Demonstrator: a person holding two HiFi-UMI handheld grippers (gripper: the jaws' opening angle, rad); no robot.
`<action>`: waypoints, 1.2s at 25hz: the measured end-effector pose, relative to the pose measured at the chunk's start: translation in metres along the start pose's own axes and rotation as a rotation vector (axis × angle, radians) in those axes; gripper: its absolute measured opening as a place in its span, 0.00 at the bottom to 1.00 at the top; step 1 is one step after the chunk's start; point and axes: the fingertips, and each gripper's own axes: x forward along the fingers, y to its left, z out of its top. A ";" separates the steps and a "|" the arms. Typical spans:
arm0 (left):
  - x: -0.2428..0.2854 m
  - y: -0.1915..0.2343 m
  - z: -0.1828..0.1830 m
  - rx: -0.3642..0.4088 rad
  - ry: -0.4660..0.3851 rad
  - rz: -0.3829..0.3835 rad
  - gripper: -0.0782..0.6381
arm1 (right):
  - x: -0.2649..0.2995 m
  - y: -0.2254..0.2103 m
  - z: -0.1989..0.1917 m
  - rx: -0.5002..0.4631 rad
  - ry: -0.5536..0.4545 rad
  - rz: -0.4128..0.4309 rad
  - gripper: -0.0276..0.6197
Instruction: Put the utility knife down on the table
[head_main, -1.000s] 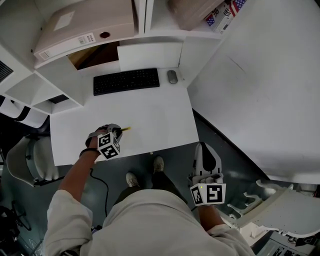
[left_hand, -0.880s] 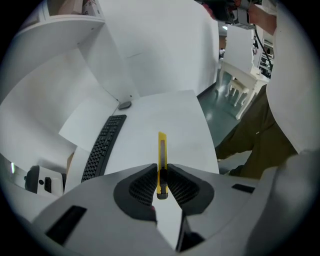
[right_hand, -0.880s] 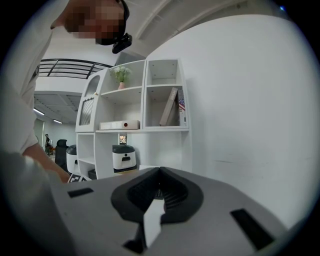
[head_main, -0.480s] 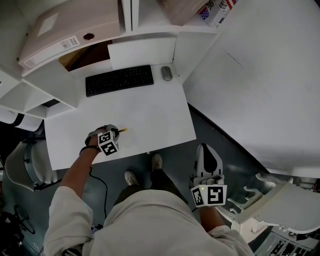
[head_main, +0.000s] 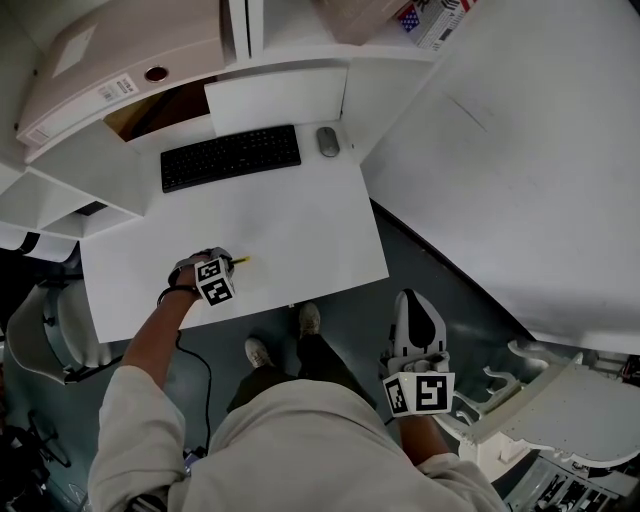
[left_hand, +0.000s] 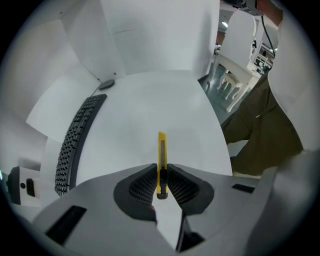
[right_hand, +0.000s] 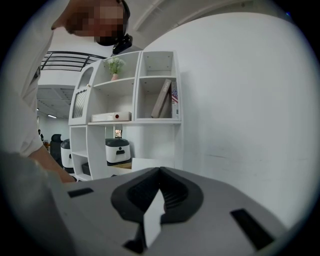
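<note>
A yellow utility knife is pinched at its lower end between the dark pads of my left gripper, and its blade end points out over the white table. In the head view the left gripper points steeply down just over the table's near left part, with the knife's yellow tip poking out to the right. Whether the knife touches the table I cannot tell. My right gripper hangs off the table's right side over the dark floor. Its jaws meet with nothing between them.
A black keyboard and a grey mouse lie at the table's far edge. White shelves with a binder stand behind. A white chair is at the left. A white wall panel runs along the right.
The left gripper has sunk toward the table with the knife still held. The right gripper has hardly moved. The head view has shifted slightly.
</note>
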 end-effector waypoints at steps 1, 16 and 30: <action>0.003 0.000 -0.001 0.002 0.006 -0.005 0.20 | 0.001 -0.001 -0.001 -0.001 0.003 -0.001 0.05; 0.034 -0.006 -0.007 0.028 0.071 -0.076 0.20 | 0.011 -0.016 -0.011 -0.003 0.036 -0.006 0.05; 0.043 -0.008 -0.007 -0.002 0.117 -0.161 0.20 | 0.020 -0.022 -0.014 0.002 0.044 0.005 0.05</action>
